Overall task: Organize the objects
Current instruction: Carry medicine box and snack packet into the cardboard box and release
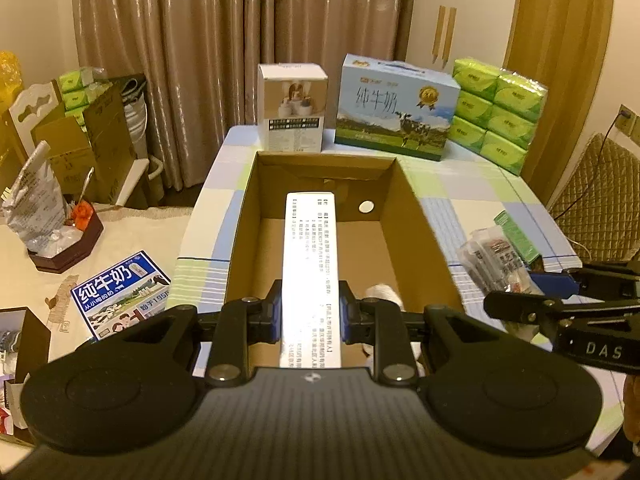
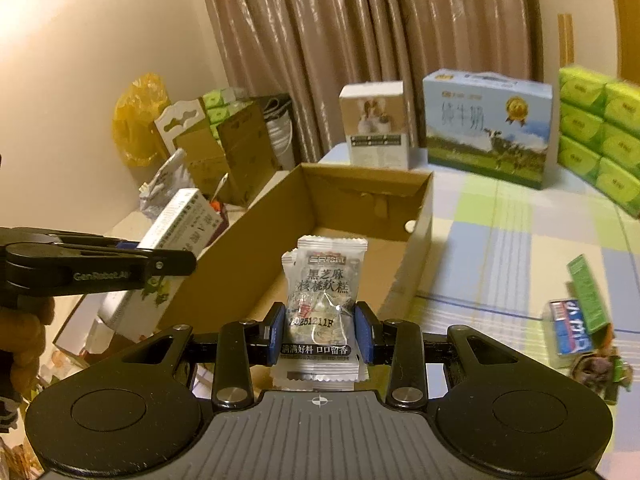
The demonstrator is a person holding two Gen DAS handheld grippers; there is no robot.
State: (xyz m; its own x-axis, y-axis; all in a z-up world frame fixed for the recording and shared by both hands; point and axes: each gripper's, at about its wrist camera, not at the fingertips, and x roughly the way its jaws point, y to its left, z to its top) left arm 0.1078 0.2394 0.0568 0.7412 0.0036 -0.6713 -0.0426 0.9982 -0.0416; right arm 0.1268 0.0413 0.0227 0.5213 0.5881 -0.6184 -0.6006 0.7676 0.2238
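Barely started: left gripper (image 1: 310, 316) pinches a long white printed carton (image 1: 310, 264) over the open brown cardboard box (image 1: 424, 240), right gripper (image 2: 320, 330) clamps clear snack sachets (image 2: 324, 304) (packets at 3 o'clock still wait).

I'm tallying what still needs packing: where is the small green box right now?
The green box lies on the checked tablecloth, right of the open cardboard box in the right wrist view, beside a blue packet.

Motion-blurred green tissue packs (image 2: 600, 136) cut by the right edge; small print on white box (image 1: 310, 276) illegible.
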